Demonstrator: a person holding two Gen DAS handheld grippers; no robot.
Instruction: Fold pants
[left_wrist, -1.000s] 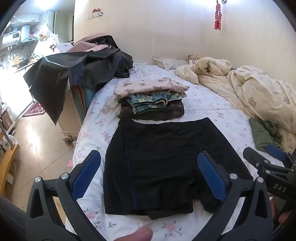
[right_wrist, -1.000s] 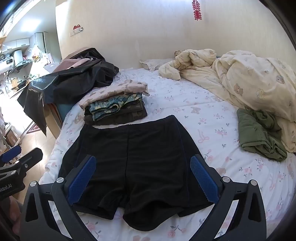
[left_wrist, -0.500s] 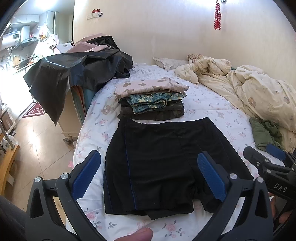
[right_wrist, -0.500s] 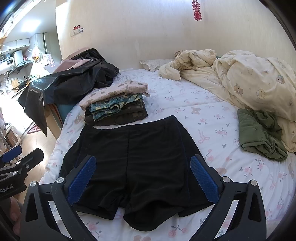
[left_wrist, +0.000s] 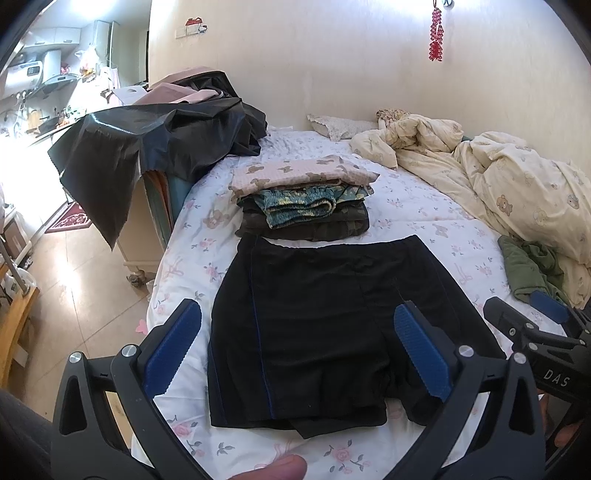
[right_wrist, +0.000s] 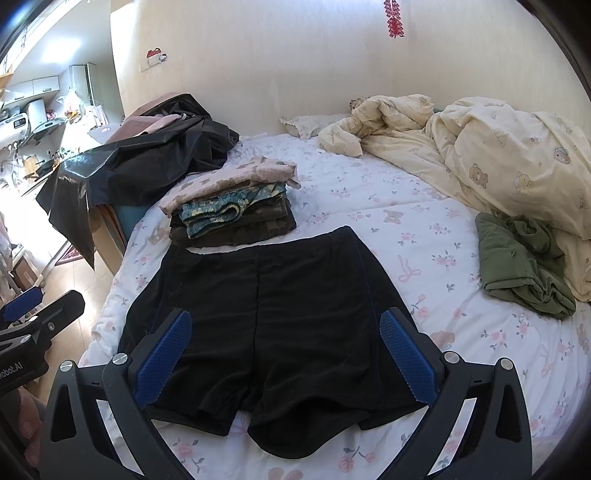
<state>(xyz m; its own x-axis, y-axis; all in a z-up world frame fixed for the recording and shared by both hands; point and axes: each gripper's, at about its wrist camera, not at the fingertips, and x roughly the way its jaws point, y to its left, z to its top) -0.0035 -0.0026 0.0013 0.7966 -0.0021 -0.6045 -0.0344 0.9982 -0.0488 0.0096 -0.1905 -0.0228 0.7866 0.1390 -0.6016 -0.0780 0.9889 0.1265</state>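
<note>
The black shorts (right_wrist: 280, 317) lie spread flat on the bed (right_wrist: 424, 229), waistband just beside the stack of folded clothes (right_wrist: 236, 210). No fold is made yet, I judge. My left gripper (left_wrist: 299, 354) and right gripper (right_wrist: 284, 354) hover over the hems, both wide apart, holding nothing.

shorts (left_wrist: 314, 325): black, flat on the bed (left_wrist: 424, 221)
left gripper (left_wrist: 295, 343): wide apart, holding nothing
folded pile (left_wrist: 303, 199): beyond the waistband

shorts (left_wrist: 317, 325) on bed (left_wrist: 424, 218), clothes stack (left_wrist: 303, 199) behind
</note>
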